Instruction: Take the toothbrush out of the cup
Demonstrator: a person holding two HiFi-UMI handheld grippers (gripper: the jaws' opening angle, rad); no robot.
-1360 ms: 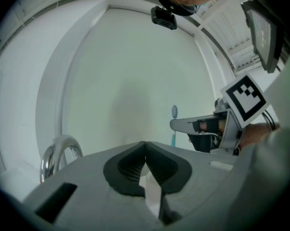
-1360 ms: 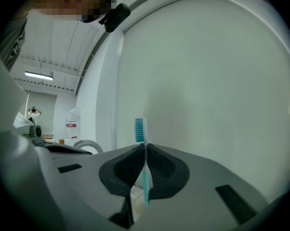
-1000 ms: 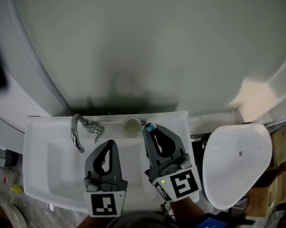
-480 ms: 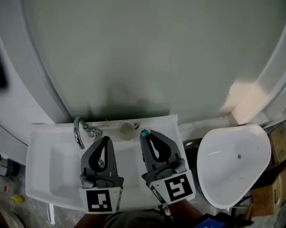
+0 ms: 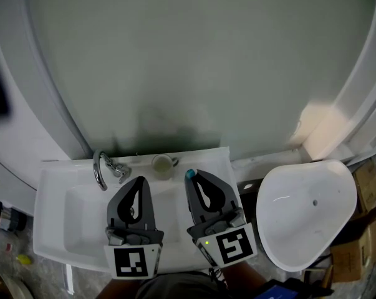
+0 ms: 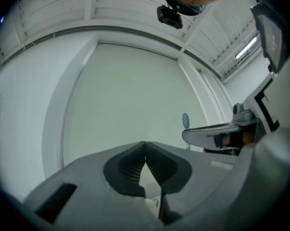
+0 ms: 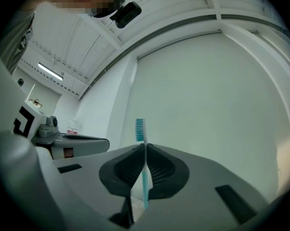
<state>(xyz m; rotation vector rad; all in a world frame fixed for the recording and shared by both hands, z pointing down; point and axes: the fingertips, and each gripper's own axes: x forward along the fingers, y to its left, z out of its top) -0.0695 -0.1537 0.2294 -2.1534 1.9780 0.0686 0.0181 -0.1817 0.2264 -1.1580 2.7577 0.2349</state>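
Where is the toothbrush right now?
The toothbrush stands upright, pinched in the right hand-held gripper. In the head view it is just right of the cup, above the sink.

Toothbrush (image 5: pixel 189 174) handle out of sight beneath the right tongs (image 5: pixel 194 177) in head view.

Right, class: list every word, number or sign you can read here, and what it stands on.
No readable words or numbers.
left gripper cube: square marker, black-and-white pattern, no letters.
right gripper cube: square marker, likewise.
reddish label, far background: too blurred to read.
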